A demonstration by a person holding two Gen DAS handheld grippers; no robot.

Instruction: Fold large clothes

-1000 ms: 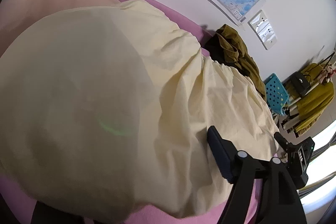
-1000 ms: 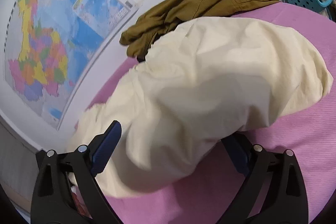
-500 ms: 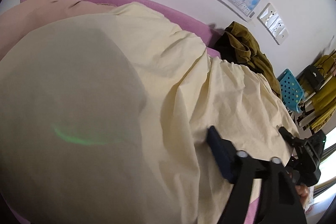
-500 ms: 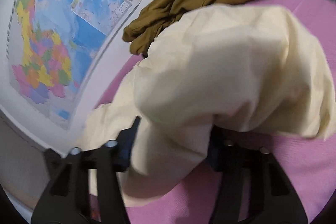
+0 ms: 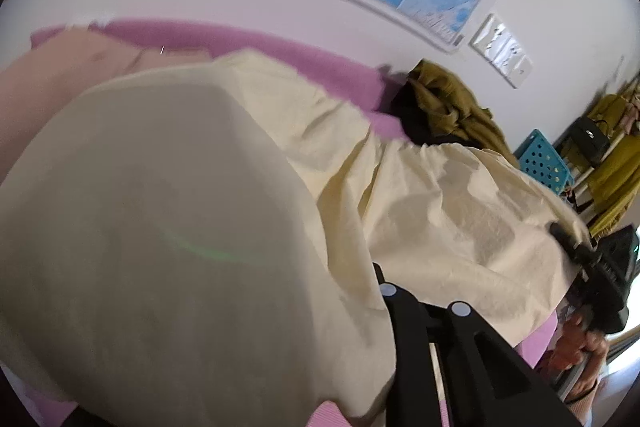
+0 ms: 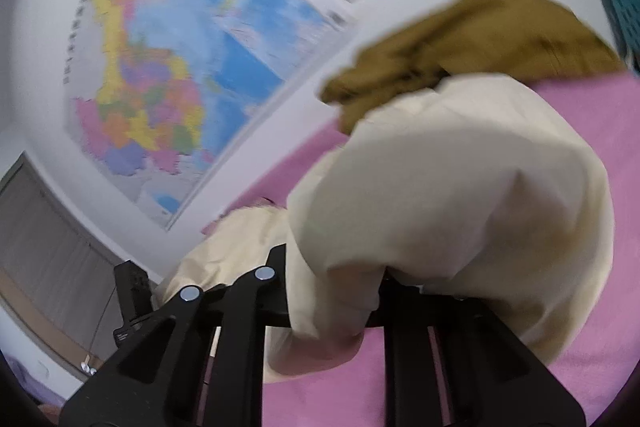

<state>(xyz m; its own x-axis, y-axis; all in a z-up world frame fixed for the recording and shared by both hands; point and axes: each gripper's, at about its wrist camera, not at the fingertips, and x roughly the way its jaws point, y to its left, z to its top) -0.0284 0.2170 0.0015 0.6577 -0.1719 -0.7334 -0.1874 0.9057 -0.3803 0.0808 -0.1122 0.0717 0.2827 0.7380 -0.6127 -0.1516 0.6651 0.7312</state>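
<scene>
A large cream garment (image 5: 440, 211) lies spread over a pink-purple bed (image 5: 280, 47) and fills most of the left wrist view. My left gripper (image 5: 360, 287) is closing its jaws on the garment's near edge. Only one black finger (image 5: 390, 301) shows; cloth covers the other. In the right wrist view the same cream garment (image 6: 460, 187) bulges up in a fold. My right gripper (image 6: 332, 279) is closing on its lower edge, with cloth bunched between the black fingers (image 6: 276, 263). The right gripper (image 5: 592, 267) also shows at the garment's far right corner in the left wrist view.
An olive-brown garment (image 5: 448, 103) (image 6: 460, 47) lies crumpled at the wall behind the cream one. A pale pink cloth (image 5: 72, 67) lies at the back left. A map (image 6: 180, 67) and sockets (image 5: 502, 49) hang on the wall. A teal basket (image 5: 544, 163) stands beyond the bed.
Both grippers went from wide apart to nearly together on the cream garment's edge. Both views have tilted up toward the wall, and the cloth has risen with the grippers.
</scene>
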